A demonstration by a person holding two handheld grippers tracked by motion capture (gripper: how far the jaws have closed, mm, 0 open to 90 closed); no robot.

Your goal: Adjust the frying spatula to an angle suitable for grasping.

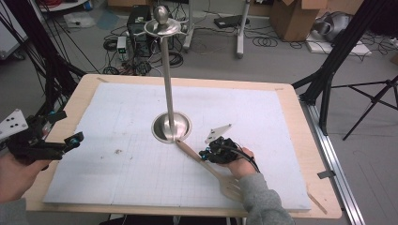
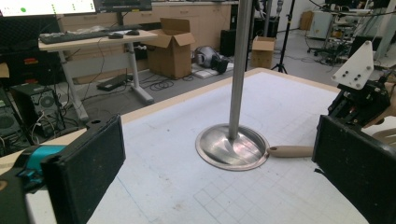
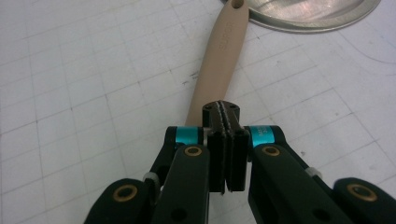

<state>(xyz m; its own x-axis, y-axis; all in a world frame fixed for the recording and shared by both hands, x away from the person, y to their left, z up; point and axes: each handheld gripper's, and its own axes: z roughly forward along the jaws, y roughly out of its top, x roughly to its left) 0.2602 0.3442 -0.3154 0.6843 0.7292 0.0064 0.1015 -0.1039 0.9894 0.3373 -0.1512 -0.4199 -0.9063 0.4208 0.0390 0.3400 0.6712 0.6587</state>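
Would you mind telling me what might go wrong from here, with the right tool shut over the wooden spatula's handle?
1. The right tool is shut with nothing visibly between its jaws, above the wooden spatula. It probably must reopen before gripping, or it would only push the handle.
2. The handle's end touches the metal stand's base. A shove could slide it under or against the rim.
3. The stand's tall pole may get knocked when the spatula lifts.

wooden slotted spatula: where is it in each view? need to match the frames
High view: the wooden slotted spatula lies diagonally at lower centre, handle tip at the stand's round base, slotted head by the sleeve.
Left gripper view: its handle end pokes out right of the base, ahead of the right-hand jaw.
Right gripper view: its handle runs up the middle from above the shut jaws.
Shared landmark: the metal stand's round base.
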